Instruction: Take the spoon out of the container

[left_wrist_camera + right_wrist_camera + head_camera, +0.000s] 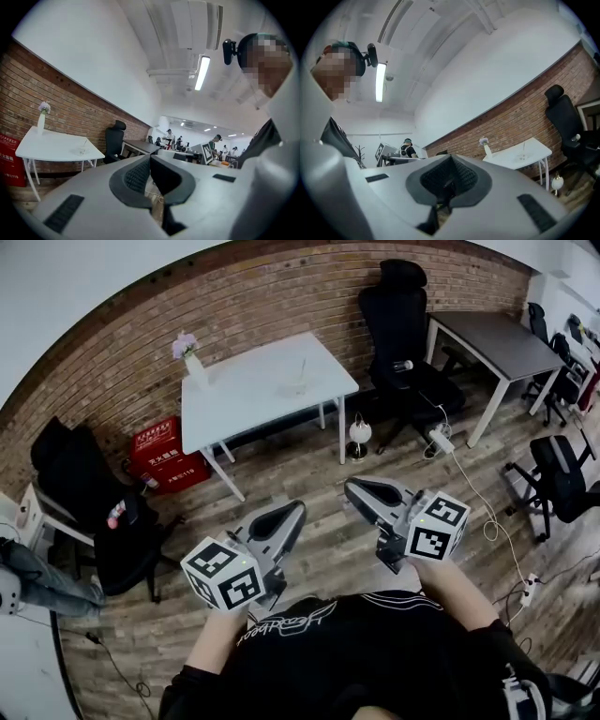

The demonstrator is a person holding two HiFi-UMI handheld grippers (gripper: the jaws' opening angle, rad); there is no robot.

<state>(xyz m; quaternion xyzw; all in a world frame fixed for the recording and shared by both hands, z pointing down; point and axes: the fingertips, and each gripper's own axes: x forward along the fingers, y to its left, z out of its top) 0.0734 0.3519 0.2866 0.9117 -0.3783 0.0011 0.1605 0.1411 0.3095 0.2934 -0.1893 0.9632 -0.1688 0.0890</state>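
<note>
Plainly far from the work: holds the left tongs [296, 510] and the right tongs [352, 487] out before the chest, both closed tip to tip with nothing between the pads, well apart from the white counter [246, 401] across the wooden floor. Sees the container [300, 386], small and clear, toward the counter's right end, with the spoon [303, 369] poking up out of it as a thin handle; too small to tell more. Notes a vase [194, 367] of flowers at the far left corner, well clear of the container.

Hazards, as judged from here:

- Arriving with closed tongs: risk of knocking the light container over or shoving it toward an edge. Open well before closing in.
- Pinching so thin a handle off-centre: likely a twist or a slip out of the pads. Grip it square and high.
- Lifting with one pair alone: risk of dragging the container along, tipping it, spilling any contents. Probably better to steady it with the other pair.
- On the way across: mind the white cable [473, 493] on the floor at the right, and avoid bumping the black office chair [401, 329] beside the counter
</note>
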